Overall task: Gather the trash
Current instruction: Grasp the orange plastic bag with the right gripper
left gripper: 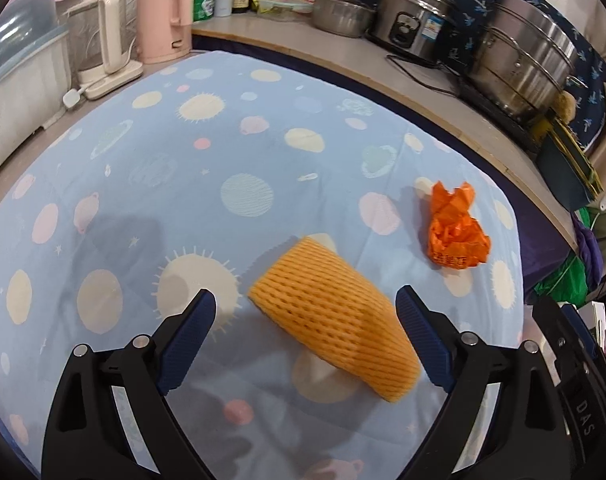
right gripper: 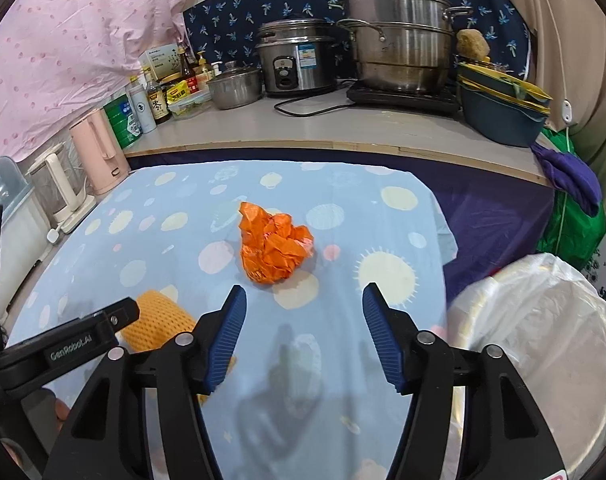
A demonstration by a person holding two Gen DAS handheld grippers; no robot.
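We find two pieces of trash lying on the cloth-covered surface (left gripper: 263,128), neither yet collected: a yellow foam net sleeve (left gripper: 335,320) near the front and a crumpled orange wrapper (right gripper: 273,248) farther back and to the right of it, the two well apart. The left tool (left gripper: 305,320) hovers over the sleeve with its blue pads wide apart and nothing between them in contact; the sleeve lies at a slant, its near end close beside the right-hand pad. The right tool (right gripper: 303,320) is likewise spread and empty, pointed at the wrapper, which sits just beyond the fingertips and centred on the gap. A bin lined with a clear plastic bag (right gripper: 543,340) stands at the near right, off the edge of the surface. We judge the task to be at the approach stage of the first pick-ups, with no item gripped. The next move, in our judgement, calls for each tool to descend and advance until its pads straddle its item, then to close. The sleeve is soft and should compress readily; the wrapper is light and may slide on the cloth if nudged before closure. Transfer to the bin would follow.
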